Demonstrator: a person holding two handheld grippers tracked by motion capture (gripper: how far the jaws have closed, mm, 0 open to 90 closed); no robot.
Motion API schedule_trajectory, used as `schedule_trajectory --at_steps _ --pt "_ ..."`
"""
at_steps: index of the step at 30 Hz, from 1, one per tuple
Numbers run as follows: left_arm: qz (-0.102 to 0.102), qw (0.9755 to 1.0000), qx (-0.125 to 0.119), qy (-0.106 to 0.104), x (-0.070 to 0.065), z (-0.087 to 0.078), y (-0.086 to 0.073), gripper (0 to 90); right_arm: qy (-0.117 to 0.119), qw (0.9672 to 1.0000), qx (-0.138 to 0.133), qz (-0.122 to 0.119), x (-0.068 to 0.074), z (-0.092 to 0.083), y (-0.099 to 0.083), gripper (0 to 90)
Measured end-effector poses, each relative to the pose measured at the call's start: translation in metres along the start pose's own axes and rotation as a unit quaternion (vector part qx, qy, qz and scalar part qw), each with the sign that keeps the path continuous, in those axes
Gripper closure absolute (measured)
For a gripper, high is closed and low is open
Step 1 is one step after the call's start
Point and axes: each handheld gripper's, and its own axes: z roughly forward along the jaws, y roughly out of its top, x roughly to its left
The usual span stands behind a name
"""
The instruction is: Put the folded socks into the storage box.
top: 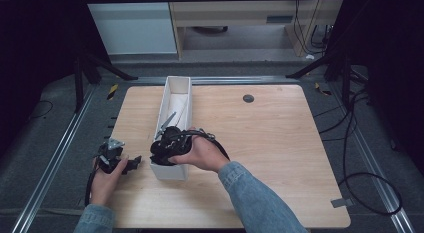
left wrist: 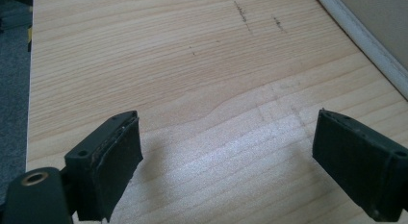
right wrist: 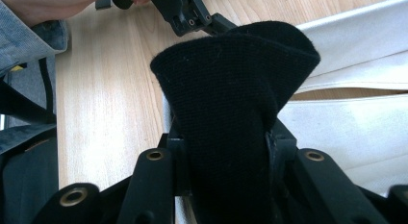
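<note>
The black knit cloth (right wrist: pixel 231 113) sits clamped in the right gripper (top: pixel 167 145) above the white box (top: pixel 177 88) (not yet released); the left gripper (left wrist: pixel 226 161) waits with jaws spread, nothing between them.

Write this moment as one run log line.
left gripper: open, over table | right gripper: shut on black cloth | at white box

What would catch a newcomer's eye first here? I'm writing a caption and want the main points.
The black knitted cloth clamped between the right gripper jaws stands out, held over the near end of the long white box on the wooden table. Left of the box, the left gripper rests low near the table's left edge, jaws wide apart with nothing between them.
</note>
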Motion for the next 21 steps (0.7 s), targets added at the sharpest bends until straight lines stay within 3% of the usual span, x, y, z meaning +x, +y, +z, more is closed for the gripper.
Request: schedule_trajectory --at_steps 21 --pt "0.004 0.9999 0.01 -0.001 -0.0017 0.0024 -0.0004 9.3 0.006 0.9998 0.013 0.014 -0.0032 0.0064 0.0002 64.0"
